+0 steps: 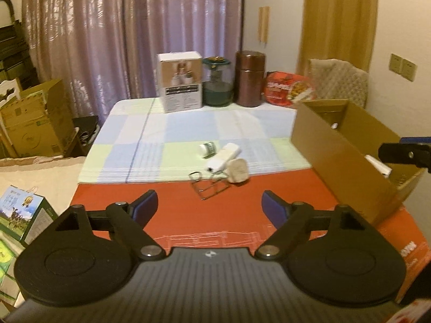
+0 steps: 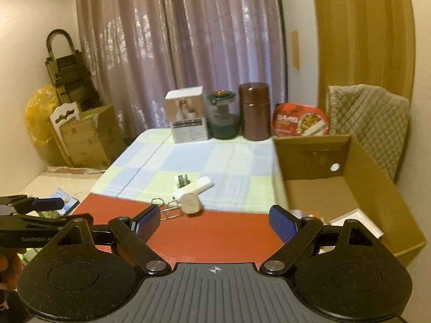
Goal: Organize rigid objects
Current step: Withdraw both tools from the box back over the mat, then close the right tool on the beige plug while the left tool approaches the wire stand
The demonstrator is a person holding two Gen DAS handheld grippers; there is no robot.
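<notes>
Left wrist view: white tube [image 1: 223,157] lies beyond the open left claw [image 1: 209,207]

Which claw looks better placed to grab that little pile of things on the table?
Probably the left claw: open and empty, with the pile, white tube included, straight ahead. The right claw, also open, sits nearer the cardboard box.

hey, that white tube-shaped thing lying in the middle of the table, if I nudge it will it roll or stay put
The white cylinder lies on its side on the checked cloth, so a sideways push would probably roll it. It looks like smooth plastic, so likely stiff, light and a bit slippery. A beige plug-like piece and a wire clip sit by its near end and might stop it.
</notes>
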